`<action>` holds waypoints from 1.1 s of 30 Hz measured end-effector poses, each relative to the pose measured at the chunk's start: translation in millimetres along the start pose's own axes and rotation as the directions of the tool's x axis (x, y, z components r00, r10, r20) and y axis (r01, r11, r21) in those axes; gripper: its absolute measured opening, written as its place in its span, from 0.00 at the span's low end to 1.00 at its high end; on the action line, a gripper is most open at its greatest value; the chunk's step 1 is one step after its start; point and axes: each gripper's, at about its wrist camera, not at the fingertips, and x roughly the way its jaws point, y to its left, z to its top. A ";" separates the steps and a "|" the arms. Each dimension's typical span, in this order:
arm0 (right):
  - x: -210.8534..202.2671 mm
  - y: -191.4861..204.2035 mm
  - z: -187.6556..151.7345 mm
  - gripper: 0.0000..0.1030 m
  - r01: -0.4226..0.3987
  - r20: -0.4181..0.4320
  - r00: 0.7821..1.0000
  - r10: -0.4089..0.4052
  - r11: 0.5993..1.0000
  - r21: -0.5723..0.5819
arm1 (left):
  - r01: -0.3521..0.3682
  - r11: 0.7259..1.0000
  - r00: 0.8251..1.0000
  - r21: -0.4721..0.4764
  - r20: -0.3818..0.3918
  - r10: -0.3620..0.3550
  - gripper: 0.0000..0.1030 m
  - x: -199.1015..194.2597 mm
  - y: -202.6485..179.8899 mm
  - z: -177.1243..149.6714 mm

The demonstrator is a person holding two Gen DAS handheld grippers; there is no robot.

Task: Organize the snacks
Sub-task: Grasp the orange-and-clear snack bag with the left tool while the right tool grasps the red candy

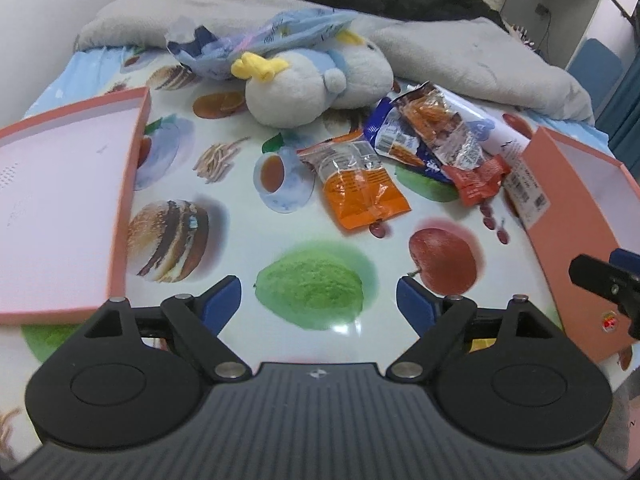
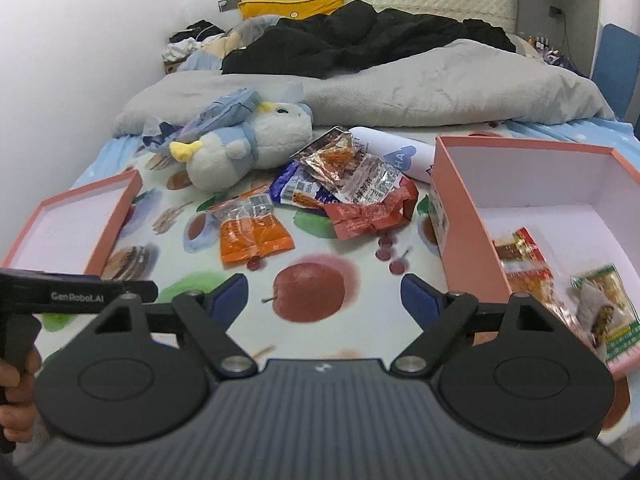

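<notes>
A pile of snack packets lies mid-mat: an orange packet (image 1: pixel 362 188) (image 2: pixel 252 232), a red packet (image 1: pixel 478 178) (image 2: pixel 370 210), a blue packet (image 1: pixel 394 140) (image 2: pixel 298 192) and a clear foil packet of orange sticks (image 1: pixel 436 124) (image 2: pixel 352 168). A pink box (image 2: pixel 460 216) (image 1: pixel 560 200) on the right holds two packets (image 2: pixel 524 264) (image 2: pixel 608 308). My left gripper (image 1: pixel 318 304) is open and empty, above the mat short of the pile. My right gripper (image 2: pixel 324 304) is open and empty, left of the box.
A pink box lid (image 1: pixel 120 200) (image 2: pixel 116 216) lies at the left. A plush bird (image 1: pixel 308 84) (image 2: pixel 244 144) with a blue bag (image 1: pixel 256 36) on it, a white tube (image 2: pixel 396 156) and a grey duvet (image 2: pixel 440 88) lie behind the pile. The left gripper's body (image 2: pixel 72 296) shows at lower left.
</notes>
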 end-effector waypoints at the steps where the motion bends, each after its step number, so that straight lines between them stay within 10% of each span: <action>1: 7.3 -0.2 2.4 0.83 0.004 -0.004 1.000 -0.004 1.000 -0.006 | 0.003 1.000 1.000 0.001 -0.005 -0.003 0.85 7.3 0.2 3.8; 33: 207.6 -20.1 40.4 0.61 0.020 -0.100 0.994 -0.053 0.951 -0.308 | 0.015 1.000 0.999 0.014 -0.032 -0.014 0.91 182.2 -26.6 101.0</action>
